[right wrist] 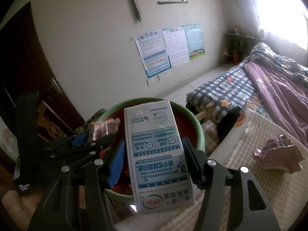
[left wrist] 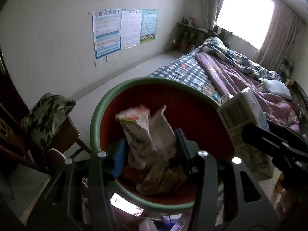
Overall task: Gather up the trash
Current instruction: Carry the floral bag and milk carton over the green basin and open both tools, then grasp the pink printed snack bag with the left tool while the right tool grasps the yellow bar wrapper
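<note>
Only the left wrist view looks down into the bin point(left wrist: 100, 115), a round one with a green rim and red inside, where the left gripper point(left wrist: 150, 144) pinches a crumpled printed wrapper point(left wrist: 142, 134) between its blue-padded and black fingers, held over more crumpled paper lying at the bottom. Only the right wrist view shows a second loose scrap, a crumpled pink wrapper point(right wrist: 277, 154), lying on a striped cloth on the bench point(right wrist: 250, 134) to the right of the bin, well apart from it. In that view the right gripper point(right wrist: 154, 154) is clamped on one white milk carton point(right wrist: 156, 154), its print upside down, the carton's far end reaching over the bin's rim point(right wrist: 198, 132). The left gripper point(right wrist: 86, 144) enters from the left there, angled down into the bin. In the left view the carton point(left wrist: 244, 129) shows at the right, tilted, beside the bin's edge, with the dark right gripper point(left wrist: 269, 138) closed around it. A bed point(left wrist: 221, 71) with a checked quilt stands beyond, and three posters point(left wrist: 123, 30) hang on the wall.
</note>
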{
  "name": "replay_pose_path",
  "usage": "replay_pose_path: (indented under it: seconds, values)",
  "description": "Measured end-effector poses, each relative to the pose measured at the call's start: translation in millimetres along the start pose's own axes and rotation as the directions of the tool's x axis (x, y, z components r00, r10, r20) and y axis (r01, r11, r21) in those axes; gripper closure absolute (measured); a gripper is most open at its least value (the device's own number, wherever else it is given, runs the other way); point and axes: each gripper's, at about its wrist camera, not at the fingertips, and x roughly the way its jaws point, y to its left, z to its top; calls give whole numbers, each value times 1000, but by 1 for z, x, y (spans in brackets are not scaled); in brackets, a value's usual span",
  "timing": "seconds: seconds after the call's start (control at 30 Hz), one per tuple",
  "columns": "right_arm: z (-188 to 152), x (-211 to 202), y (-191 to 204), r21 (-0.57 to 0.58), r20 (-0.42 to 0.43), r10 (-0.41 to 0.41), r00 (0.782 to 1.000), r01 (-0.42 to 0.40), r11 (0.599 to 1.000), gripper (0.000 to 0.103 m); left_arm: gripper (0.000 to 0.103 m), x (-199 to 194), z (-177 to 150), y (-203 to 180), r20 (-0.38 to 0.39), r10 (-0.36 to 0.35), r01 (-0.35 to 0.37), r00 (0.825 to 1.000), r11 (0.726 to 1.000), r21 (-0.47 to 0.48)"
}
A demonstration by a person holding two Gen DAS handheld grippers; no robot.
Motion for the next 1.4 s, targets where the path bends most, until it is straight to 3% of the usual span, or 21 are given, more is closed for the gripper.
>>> replay_pose_path:
  seconds: [0.03,0.07,0.23,0.53,0.67,0.83,0.93,1.07,1.2,1.4]
  values:
    - [0,0,-1,3,1,-3,1000,3,1000,45,41,-1,0,1,8,0,0,1000,1000,-8]
    - [2,0,-2,9,3,3,1000,-3,1000,42,38,-2,0,3,15,1,-1,1000,1000,-15]
    - [6,-9,-3,11,42,8,999,-8,1000,35,32,-6,1,6,35,16,-15,999,999,-31]
    - [-2,-48,-26,68,81,-28,996,23,997,33,32,-11,0,3,37,13,-12,999,1000,-20]
    - [-19,-75,-44,81,94,-105,990,97,992,30,32,-24,1,-4,62,13,-12,998,1000,-11]
    - [-56,-100,-82,131,42,-223,974,216,968,30,32,-38,-1,-23,81,-7,6,997,1000,17]
    - [-90,-117,-115,183,-21,-320,947,318,930,30,32,-44,-5,-44,84,-32,28,996,998,49]
    - [-133,-139,-154,287,-91,-383,919,392,874,30,30,-45,-9,-70,76,-69,63,995,995,81]
    - [-161,-152,-175,357,-139,-393,909,417,836,30,29,-41,-15,-100,51,-108,101,993,988,117]
    - [-175,-150,-185,379,-169,-350,921,389,840,30,23,-30,-19,-151,15,-188,183,982,967,179]
